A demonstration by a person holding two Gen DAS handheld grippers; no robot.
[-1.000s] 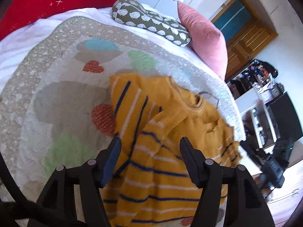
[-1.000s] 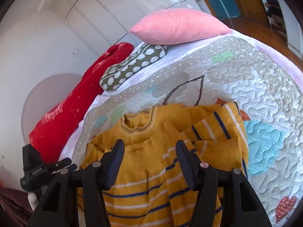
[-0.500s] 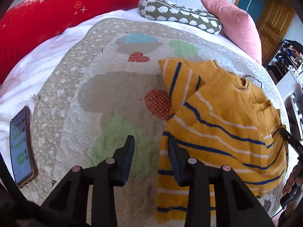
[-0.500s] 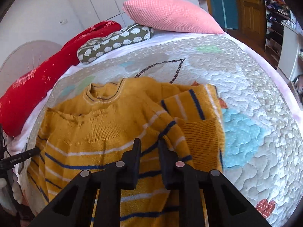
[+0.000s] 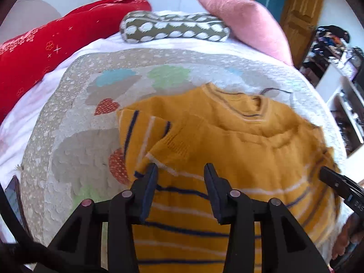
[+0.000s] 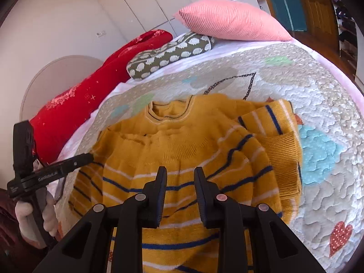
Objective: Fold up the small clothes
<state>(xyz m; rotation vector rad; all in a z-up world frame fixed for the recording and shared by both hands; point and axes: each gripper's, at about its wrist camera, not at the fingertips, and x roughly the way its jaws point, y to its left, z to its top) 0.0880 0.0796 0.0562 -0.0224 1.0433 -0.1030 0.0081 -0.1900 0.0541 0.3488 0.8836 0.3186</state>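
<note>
A small mustard-yellow sweater with navy and white stripes [image 5: 238, 141] lies on a quilted bed cover, neck away from me, one sleeve folded across its front. It also shows in the right wrist view [image 6: 182, 145]. My left gripper [image 5: 180, 170] is open and empty, hovering over the sweater's striped lower part near the folded sleeve. My right gripper [image 6: 179, 175] is open by a narrower gap and empty, above the sweater's middle. The left gripper's black body also appears at the left of the right wrist view [image 6: 50, 173].
The quilt [image 5: 68, 118] has heart and cloud patches. At the bed's head lie a red cushion [image 5: 45, 50], a green patterned bolster [image 5: 175, 29] and a pink pillow [image 5: 245, 20]. A phone [image 5: 13, 195] lies at the quilt's left edge. Shelves and a wooden door stand at right.
My left gripper has moved right from the bare quilt to over the sweater and opened wider. My right gripper has opened a little and stays over the sweater.
</note>
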